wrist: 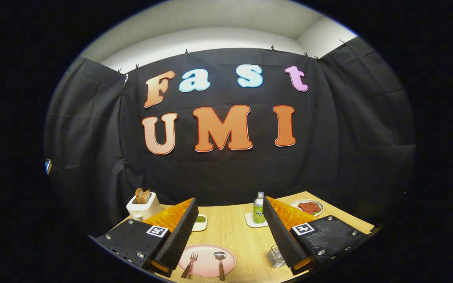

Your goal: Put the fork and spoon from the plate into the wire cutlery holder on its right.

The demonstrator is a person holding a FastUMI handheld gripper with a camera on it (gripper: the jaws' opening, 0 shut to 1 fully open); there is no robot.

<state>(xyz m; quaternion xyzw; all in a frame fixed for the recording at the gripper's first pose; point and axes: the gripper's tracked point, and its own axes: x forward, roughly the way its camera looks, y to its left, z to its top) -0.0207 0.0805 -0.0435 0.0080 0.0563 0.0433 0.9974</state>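
Hand-held gripper [226, 236]: fingers spread wide, holding nothing, raised above the wooden surface [230, 232]. Between them, below: round pink plate [207, 267] carrying metal fork [190, 264] and metal spoon [220, 263]. Small wire cutlery holder [275, 256], beside the right finger, looks empty. Both transfers apparently outstanding.

Evenly lit from above, bright on the pale wooden tabletop [230, 232], dim across the black cloth wall. Soft, faint shadows. Slight glare on the pink round plate [207, 265]. Strong fisheye bending toward the edges; focus reasonably sharp centrally.
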